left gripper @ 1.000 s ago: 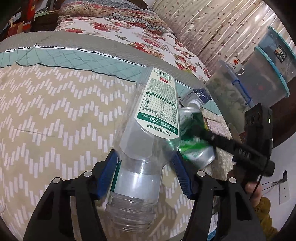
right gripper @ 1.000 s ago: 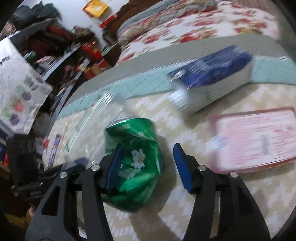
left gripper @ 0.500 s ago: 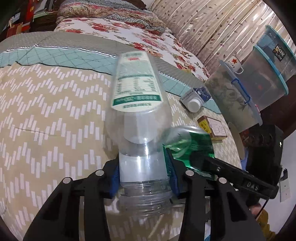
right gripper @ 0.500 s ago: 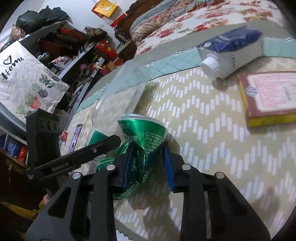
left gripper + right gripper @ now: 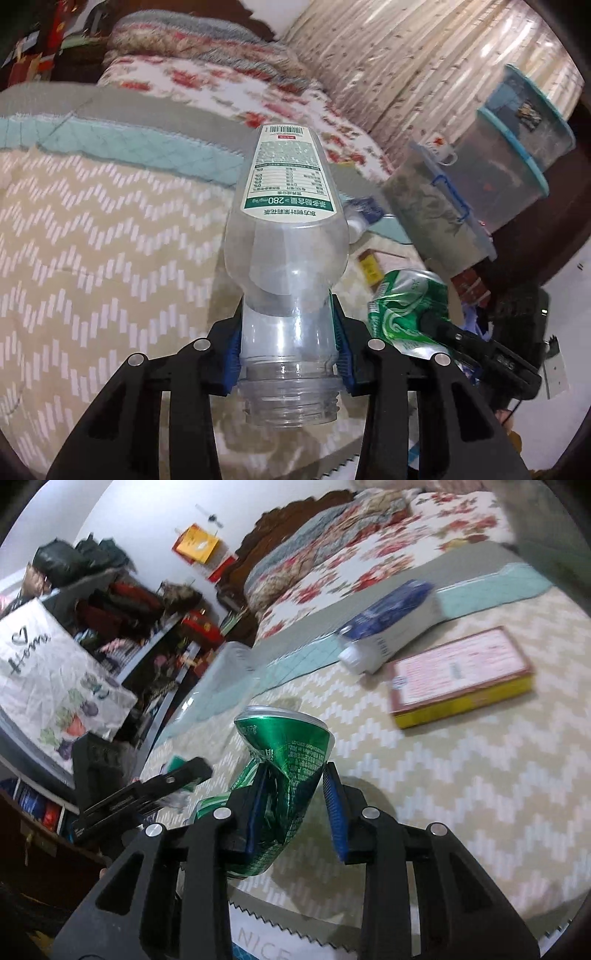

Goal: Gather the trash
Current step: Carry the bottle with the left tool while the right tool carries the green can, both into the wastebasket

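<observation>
A clear empty plastic bottle (image 5: pixel 286 236) with a green-and-white label stands up out of my left gripper (image 5: pixel 288 349), whose blue pads are shut on its neck end, lifted off the zigzag bedspread (image 5: pixel 92 258). A crushed green can (image 5: pixel 284 764) is pinched between the blue pads of my right gripper (image 5: pixel 295 808), raised above the bed. The same can (image 5: pixel 406 310) and the right gripper's black finger show at the right of the left wrist view. In the right wrist view the left gripper's finger (image 5: pixel 147 794) and part of the bottle (image 5: pixel 221 675) show at the left.
A blue-and-white carton (image 5: pixel 391 635) and a flat yellow-edged box (image 5: pixel 461 675) lie on the bedspread beyond the can. Clear storage bins (image 5: pixel 498 177) stand to the right of the bed. Cluttered shelves (image 5: pixel 110 627) lie to its left. A floral quilt (image 5: pixel 221 85) covers the far end.
Both grippers closed, the left on the bottle's neck and the right on the green can, crushing it narrower. Both objects then rose off the bedspread, and the right gripper drew back from the carton.
</observation>
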